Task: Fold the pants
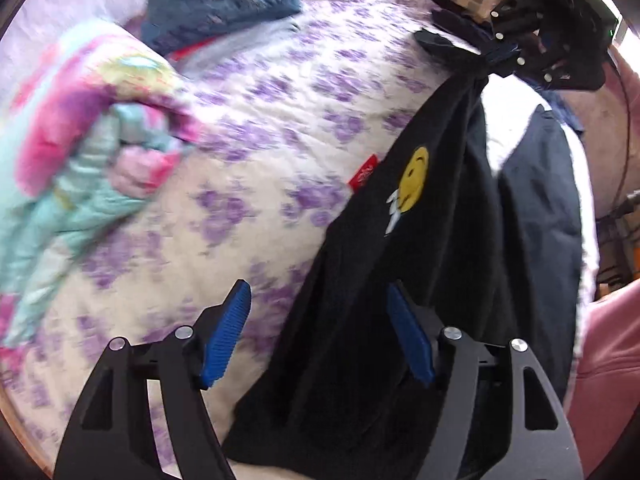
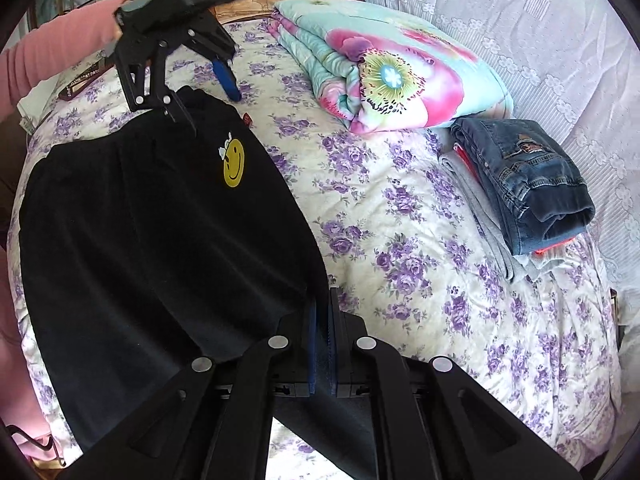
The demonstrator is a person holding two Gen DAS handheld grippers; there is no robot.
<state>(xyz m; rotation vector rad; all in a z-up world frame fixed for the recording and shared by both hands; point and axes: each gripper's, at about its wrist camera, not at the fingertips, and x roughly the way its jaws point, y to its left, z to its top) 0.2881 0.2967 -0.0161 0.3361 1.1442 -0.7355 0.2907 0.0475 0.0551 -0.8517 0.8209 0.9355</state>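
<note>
Black pants (image 2: 160,216) with a yellow smiley patch (image 2: 233,162) lie spread on the flowered bedspread (image 2: 400,240). My right gripper (image 2: 322,300) is shut on one edge of them, with dark cloth pinched between its blue pads. In the left wrist view that gripper (image 1: 500,60) holds the cloth up in a peak, and the pants (image 1: 400,280) hang down from it. My left gripper (image 1: 320,308) is open, one pad over the bedspread and the other over the black cloth, neither pressing. From the right wrist view, the left gripper (image 2: 204,96) hovers at the waistband end.
A folded pink and turquoise floral quilt (image 2: 392,76) lies at the far side of the bed. Beside it, folded jeans (image 2: 528,176) sit on top of grey and red garments. A white lace curtain (image 2: 520,20) hangs behind. A pink sleeve (image 2: 60,48) reaches in behind the left gripper.
</note>
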